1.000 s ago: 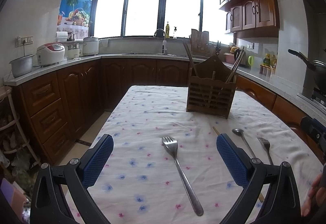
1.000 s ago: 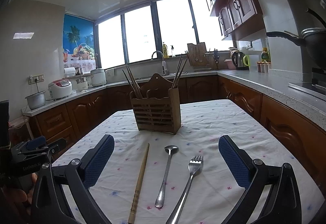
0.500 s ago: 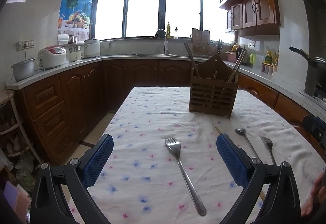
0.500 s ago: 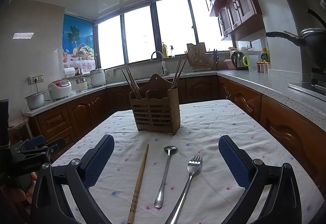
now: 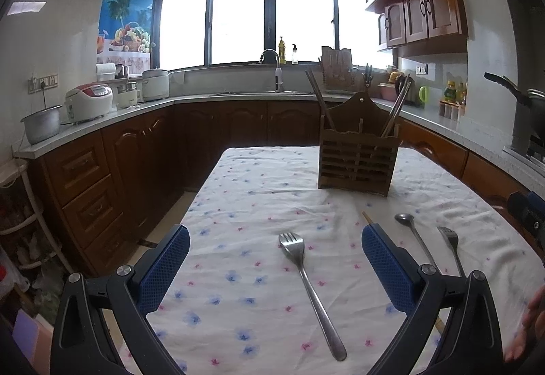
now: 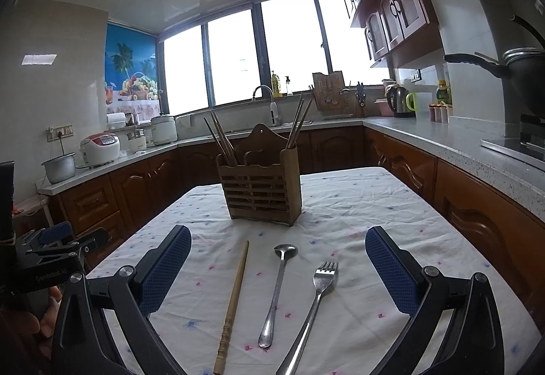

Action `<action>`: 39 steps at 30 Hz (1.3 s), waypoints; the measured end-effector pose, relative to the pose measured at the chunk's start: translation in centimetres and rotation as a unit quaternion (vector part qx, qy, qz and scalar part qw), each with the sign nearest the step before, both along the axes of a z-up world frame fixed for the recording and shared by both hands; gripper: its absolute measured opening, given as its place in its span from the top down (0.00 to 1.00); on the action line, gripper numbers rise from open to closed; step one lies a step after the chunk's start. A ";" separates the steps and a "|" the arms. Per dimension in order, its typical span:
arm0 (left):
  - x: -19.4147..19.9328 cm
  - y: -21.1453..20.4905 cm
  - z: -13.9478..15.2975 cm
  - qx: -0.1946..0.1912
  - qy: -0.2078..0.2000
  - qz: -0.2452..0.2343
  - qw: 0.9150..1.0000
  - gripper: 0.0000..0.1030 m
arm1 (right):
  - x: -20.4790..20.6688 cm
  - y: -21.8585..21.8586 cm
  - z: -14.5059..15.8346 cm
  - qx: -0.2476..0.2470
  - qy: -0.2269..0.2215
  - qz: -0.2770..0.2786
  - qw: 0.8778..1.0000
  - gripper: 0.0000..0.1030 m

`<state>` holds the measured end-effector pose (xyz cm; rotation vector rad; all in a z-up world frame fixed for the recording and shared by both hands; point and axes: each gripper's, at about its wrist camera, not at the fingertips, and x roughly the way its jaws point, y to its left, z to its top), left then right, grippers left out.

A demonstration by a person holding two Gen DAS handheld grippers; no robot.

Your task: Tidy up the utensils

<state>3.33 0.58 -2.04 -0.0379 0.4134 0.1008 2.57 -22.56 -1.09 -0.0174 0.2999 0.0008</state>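
A wooden utensil holder [image 5: 357, 158] with chopsticks in it stands on the flowered tablecloth; it also shows in the right wrist view [image 6: 261, 192]. My left gripper [image 5: 275, 255] is open and empty, with a steel fork [image 5: 308, 288] lying between its fingers. My right gripper [image 6: 277, 260] is open and empty over a wooden chopstick [image 6: 233, 301], a steel spoon [image 6: 277, 289] and a second fork [image 6: 313, 306]. The spoon [image 5: 414, 235] and second fork [image 5: 451, 249] also show at the right in the left wrist view.
The table [image 5: 259, 197] has its left edge near dark wooden cabinets [image 5: 102, 184]. Counters with rice cookers [image 5: 89, 101], a sink tap [image 5: 274, 68] and a kettle [image 6: 398, 101] ring the room. A pan [image 6: 517, 68] sits at the right.
The left gripper's view has shifted slightly: the holder and the fork sit a little farther right and lower in the frame. The right gripper has barely moved. Both stay open.
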 end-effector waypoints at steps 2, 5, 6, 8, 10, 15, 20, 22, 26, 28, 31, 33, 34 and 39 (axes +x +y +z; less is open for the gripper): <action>0.0 0.0 0.1 0.001 0.002 -0.003 1.000 0.01 | 0.0 0.0 0.0 0.001 0.000 0.000 1.000 0.00; -0.1 -0.1 0.2 0.003 0.004 -0.002 1.000 0.01 | -0.1 0.1 0.0 0.001 0.000 -0.001 1.000 0.00; -0.1 -0.1 0.2 0.003 0.004 -0.002 1.000 0.01 | -0.1 0.1 0.0 0.000 0.000 -0.001 1.000 0.00; -0.1 -0.1 0.3 0.005 0.004 -0.002 1.000 0.01 | -0.1 0.1 0.0 0.000 -0.002 0.000 1.000 0.00; -0.2 -0.2 0.4 0.007 0.005 -0.001 1.000 0.01 | -0.1 0.1 0.0 0.000 0.000 0.000 1.000 0.00; -0.4 -0.3 0.5 0.013 0.007 0.000 1.000 0.01 | -0.3 0.3 0.1 -0.002 -0.001 0.001 1.000 0.00; -0.4 -0.3 0.6 0.019 0.013 0.001 1.000 0.01 | -0.2 0.5 0.0 -0.004 0.002 0.003 1.000 0.00; -0.4 -0.3 0.7 0.019 0.014 0.000 1.000 0.01 | -0.2 0.5 0.0 -0.003 0.001 0.004 1.000 0.00; -0.3 -0.3 0.7 0.022 0.016 0.002 1.000 0.01 | -0.1 0.6 -0.1 -0.002 0.000 0.004 1.000 0.00; -0.3 -0.3 0.7 0.021 0.016 0.001 1.000 0.01 | -0.1 0.6 -0.1 -0.002 0.000 0.005 1.000 0.00; -0.3 -0.4 0.7 0.024 0.017 -0.002 1.000 0.01 | -0.1 0.6 -0.1 -0.002 -0.001 0.005 1.000 0.00; -0.4 -0.5 0.8 0.026 0.016 -0.004 1.000 0.01 | -0.1 0.7 -0.1 -0.001 -0.002 0.006 1.000 0.00; -0.5 -0.5 0.8 0.026 0.016 -0.005 1.000 0.01 | -0.2 0.7 -0.1 -0.002 -0.003 0.006 1.000 0.00; -0.5 -0.6 0.7 0.026 0.017 -0.006 0.999 0.01 | -0.3 0.8 -0.1 -0.001 -0.004 0.007 1.000 0.00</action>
